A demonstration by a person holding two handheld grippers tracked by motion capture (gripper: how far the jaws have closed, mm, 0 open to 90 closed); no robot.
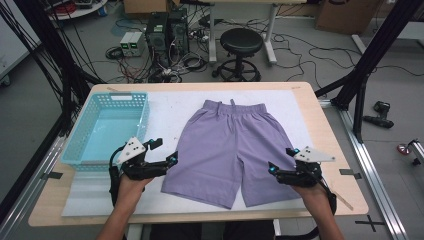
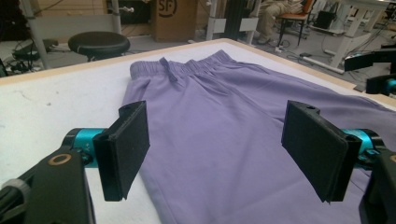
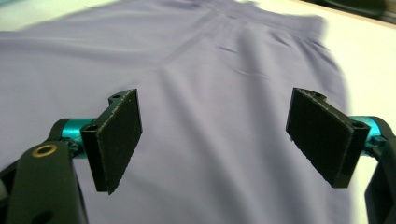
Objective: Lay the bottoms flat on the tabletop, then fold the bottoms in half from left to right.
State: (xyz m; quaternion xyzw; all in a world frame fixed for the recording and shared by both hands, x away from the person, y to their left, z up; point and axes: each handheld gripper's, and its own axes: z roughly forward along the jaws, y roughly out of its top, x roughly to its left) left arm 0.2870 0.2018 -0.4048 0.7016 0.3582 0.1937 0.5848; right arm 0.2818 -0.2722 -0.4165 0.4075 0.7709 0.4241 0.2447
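Lilac cotton-like shorts [image 1: 229,150] lie spread flat on the white mat [image 1: 170,107] at the middle of the worktop [image 1: 327,150], waistband toward twelve o'clock and both leg hems toward six o'clock, with only shallow creases near the drawstring. A turquoise plastic basket [image 1: 87,130] stands at about ten o'clock from the shorts, apart from them and holding nothing that can be seen. The left gripper [image 1: 162,152] sits at the eight o'clock corner of the garment, at the outer edge of the leg on that side; in the left gripper view its fingers [image 2: 128,149] stand wide apart, released, with the cloth edge below and between them but nothing pinched. The right gripper [image 1: 281,162] is at the four o'clock side, over the other leg's outer edge; in the right gripper view its fingers [image 3: 116,137] are likewise spread and released above the fabric, gripping nothing. Judging from this, the smoothing-out looks finished and the step in hand is the approach for a first fold. The next move would call for each gripper to settle onto its own hem corner, close on a single layered edge without bunching it, and lift both sides evenly so the legs travel together toward the waistband.
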